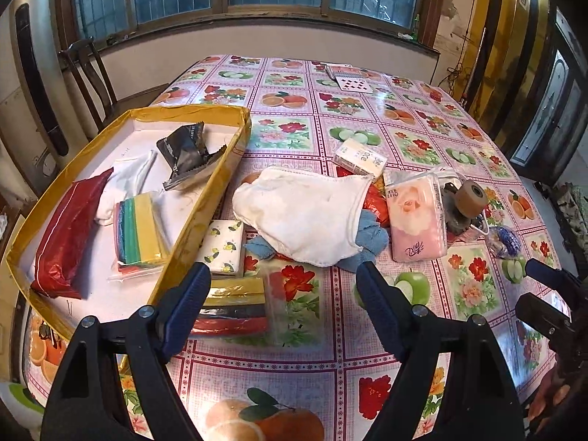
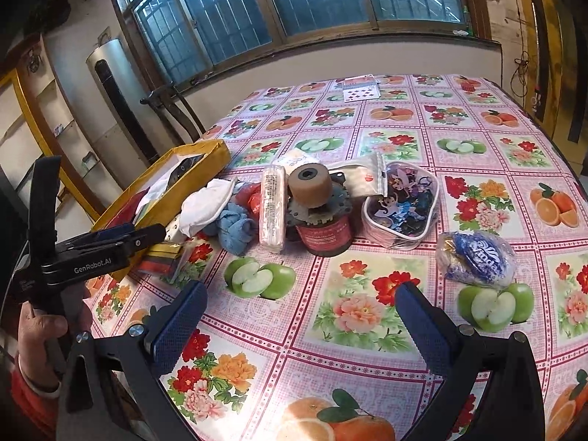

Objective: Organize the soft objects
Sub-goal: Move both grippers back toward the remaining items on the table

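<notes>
A white cloth (image 1: 301, 209) lies crumpled mid-table over a blue knitted cloth (image 1: 369, 237). Around them lie a lemon-print tissue pack (image 1: 225, 246), a pink tissue pack (image 1: 417, 217) and a white tissue pack (image 1: 360, 158). A clear bag of coloured cloths (image 1: 235, 308) rests by the left finger of my left gripper (image 1: 282, 270), which is open and holds nothing. My right gripper (image 2: 301, 288) is open too, over bare tablecloth short of the pile. The yellow box (image 1: 205, 198) at left holds a red pouch (image 1: 68, 235), a white cloth, a coloured cloth pack and a black foil packet.
A brown roller on a geared red can (image 2: 319, 202) stands in the pile, beside a clear cartoon pouch (image 2: 400, 205) and a blue-and-white bag (image 2: 477, 257). Playing cards (image 2: 360, 90) lie at the far edge. A chair (image 1: 88, 73) stands behind the box.
</notes>
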`<state>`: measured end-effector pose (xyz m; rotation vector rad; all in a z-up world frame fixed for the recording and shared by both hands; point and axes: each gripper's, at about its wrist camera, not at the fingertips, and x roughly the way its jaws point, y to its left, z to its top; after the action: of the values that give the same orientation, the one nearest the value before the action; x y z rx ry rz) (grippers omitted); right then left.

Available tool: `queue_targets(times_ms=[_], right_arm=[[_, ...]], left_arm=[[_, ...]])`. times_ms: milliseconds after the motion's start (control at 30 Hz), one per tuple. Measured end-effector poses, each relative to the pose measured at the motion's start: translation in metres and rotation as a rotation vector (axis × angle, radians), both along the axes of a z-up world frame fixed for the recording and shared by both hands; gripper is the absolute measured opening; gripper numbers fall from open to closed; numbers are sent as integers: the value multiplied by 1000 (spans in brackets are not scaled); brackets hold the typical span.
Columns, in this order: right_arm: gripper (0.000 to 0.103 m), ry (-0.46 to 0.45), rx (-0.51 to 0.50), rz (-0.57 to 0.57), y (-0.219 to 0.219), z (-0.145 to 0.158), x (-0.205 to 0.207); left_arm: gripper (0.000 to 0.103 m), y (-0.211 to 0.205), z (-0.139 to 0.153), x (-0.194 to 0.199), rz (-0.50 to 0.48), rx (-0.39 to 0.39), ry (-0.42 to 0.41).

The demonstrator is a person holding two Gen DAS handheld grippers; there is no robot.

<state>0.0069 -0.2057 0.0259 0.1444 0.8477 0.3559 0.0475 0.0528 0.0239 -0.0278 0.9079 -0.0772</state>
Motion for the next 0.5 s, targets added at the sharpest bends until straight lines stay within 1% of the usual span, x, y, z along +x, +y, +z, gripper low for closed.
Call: queue_targets(times_ms=[67,133,300,433,500], right_arm=[[103,12,6,17,8,-2,8],[103,31,37,32,15,-2,19],[102,103,141,40,23,-7,49],[102,166,250,34,20,-17,63],[102,187,284,33,20,-21,65]], left_arm=[[82,2,-1,6,-2,-16,16],[82,3,-1,14,0,-30,29],[82,8,-4,32,8,-68,88],[82,11,-5,39,11,-75,102],[82,15,-6,42,21,-84,109]])
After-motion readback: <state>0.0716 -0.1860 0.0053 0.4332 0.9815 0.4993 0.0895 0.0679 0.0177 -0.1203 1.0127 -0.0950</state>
